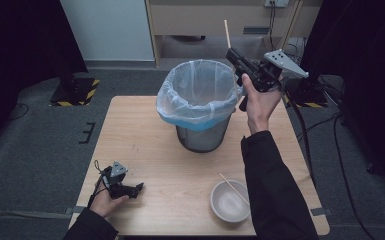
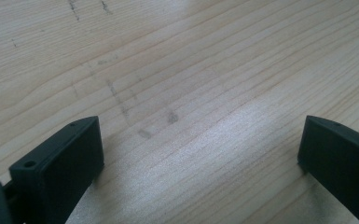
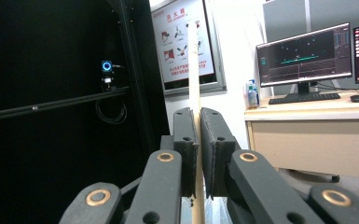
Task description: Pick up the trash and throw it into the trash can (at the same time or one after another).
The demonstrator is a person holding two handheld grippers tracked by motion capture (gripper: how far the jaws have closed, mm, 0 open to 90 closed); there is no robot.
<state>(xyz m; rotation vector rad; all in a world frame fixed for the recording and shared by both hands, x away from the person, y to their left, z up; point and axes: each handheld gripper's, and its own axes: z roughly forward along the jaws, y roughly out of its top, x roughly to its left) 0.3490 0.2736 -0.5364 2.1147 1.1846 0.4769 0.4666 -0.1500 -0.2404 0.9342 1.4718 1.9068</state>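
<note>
Clenched on a thin wooden chopstick (image 3: 194,84) pinched low between its jaws, the right gripper (image 1: 236,58) holds something light, stiff, probably slippery, while the left gripper (image 2: 200,154) rests released.

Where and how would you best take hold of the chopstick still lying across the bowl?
Probably at the raised upper end of the chopstick, which sticks out over the rim of the bowl. Come from above, fingers astride the thin shaft, since that end stands free of the table.

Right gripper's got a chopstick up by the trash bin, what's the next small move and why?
Probably shift the right gripper slightly left over the bin, then open. The chopstick is clamped upright at the rim's right edge, so releasing now might miss the liner.
</note>
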